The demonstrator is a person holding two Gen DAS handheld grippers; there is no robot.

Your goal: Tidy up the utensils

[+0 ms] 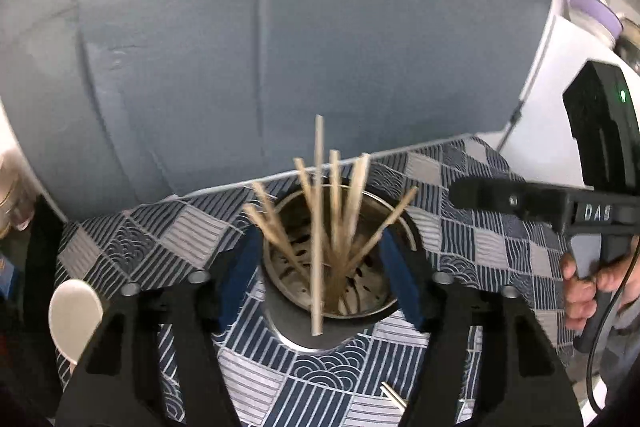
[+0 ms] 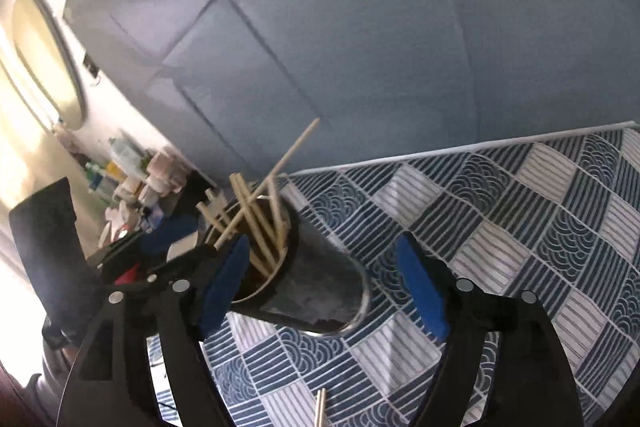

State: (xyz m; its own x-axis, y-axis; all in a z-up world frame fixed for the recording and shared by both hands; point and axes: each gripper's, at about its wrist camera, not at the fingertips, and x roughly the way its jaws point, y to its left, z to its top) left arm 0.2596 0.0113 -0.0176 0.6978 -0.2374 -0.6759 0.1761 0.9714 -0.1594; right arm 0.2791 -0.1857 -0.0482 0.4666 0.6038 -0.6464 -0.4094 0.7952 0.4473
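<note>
Between my left gripper (image 1: 320, 275) fingers stands the metal utensil cup (image 1: 340, 291), its rim up and its slotted bottom visible inside. My blue pads (image 1: 236, 279) stand on either side of its wall, and I cannot tell whether they press on it. A loose bundle of wooden chopsticks (image 1: 320, 211) stands in the cup, fanned out and leaning in different directions, and one longer stick (image 1: 318, 227) looks blurred and appears to hang across the near rim. My right gripper (image 2: 320, 287) is spread wide with nothing pinched; from its camera the cup (image 2: 316, 283) shows between my fingers, nearer the left pad (image 2: 224, 283), with clear cloth between its wall and the right pad. The cup rests on a blue and white patterned tablecloth (image 1: 500, 227). A pale spoon bowl (image 1: 74, 319) lies on the cloth to the left of my left gripper, partly hidden by the finger. A pair of chopstick tips (image 1: 394, 397) lies on the cloth near the bottom edge, well apart from the cup. The far edge of the table runs just behind the cup, and past it rises a grey-blue panelled wall (image 1: 260, 47). To the right of the cup the cloth lies open and bare, giving me room there, while my right hand (image 1: 584, 287) holds its handle at that side.
</note>
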